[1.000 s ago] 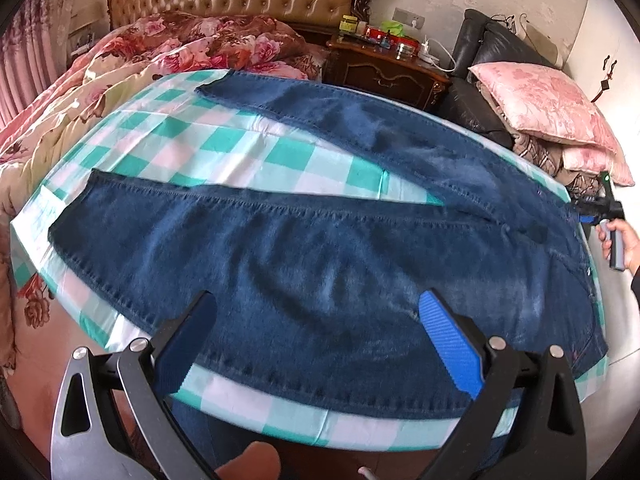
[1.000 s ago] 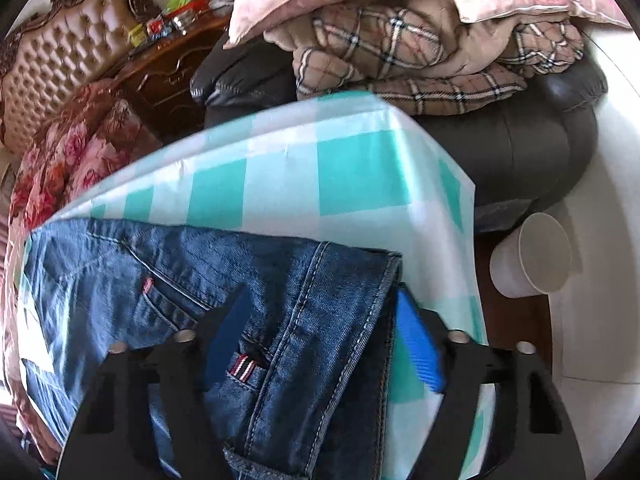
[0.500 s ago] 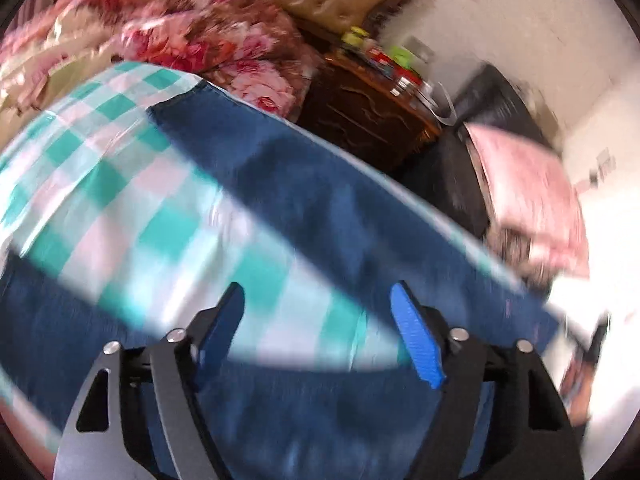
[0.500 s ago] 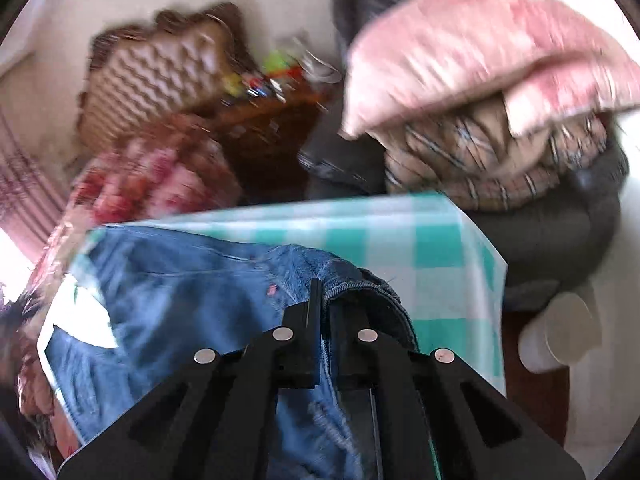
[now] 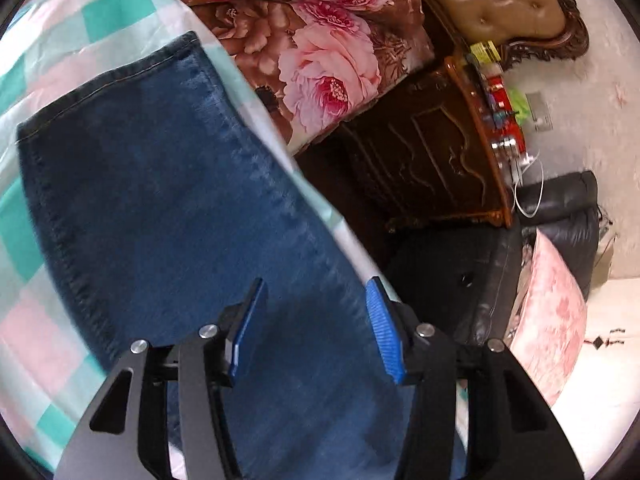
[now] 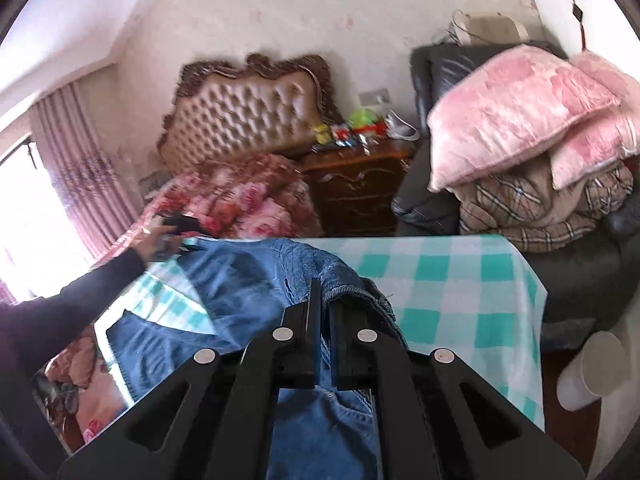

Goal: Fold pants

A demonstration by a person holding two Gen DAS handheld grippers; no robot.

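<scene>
Blue jeans (image 5: 160,200) lie on a table under a green, pink and white checked cloth (image 5: 112,12). One leg runs along the far table edge, its hem (image 5: 108,76) at the upper left. My left gripper (image 5: 316,284) points down over this leg with its jaws closing; the denim lies between the blue pads, which are not pressing it. My right gripper (image 6: 325,292) is shut on the jeans' waistband (image 6: 348,280) and holds it bunched up off the checked cloth (image 6: 460,280). In the right wrist view a person's hand (image 6: 156,244) holds the left gripper (image 6: 180,224) at the far leg.
A floral quilt (image 5: 320,40) and a tufted headboard (image 6: 248,112) lie beyond the table. A dark wooden nightstand (image 5: 432,160) with small items stands beside them. A black sofa (image 6: 440,80) carries pink pillows (image 6: 520,112) and plaid blankets. A white cup (image 6: 588,368) stands on the floor at the right.
The left gripper swung from the near leg across to the far leg's hem end, rolled, and its jaws narrowed. The right gripper shut on the waistband and rose with it.
</scene>
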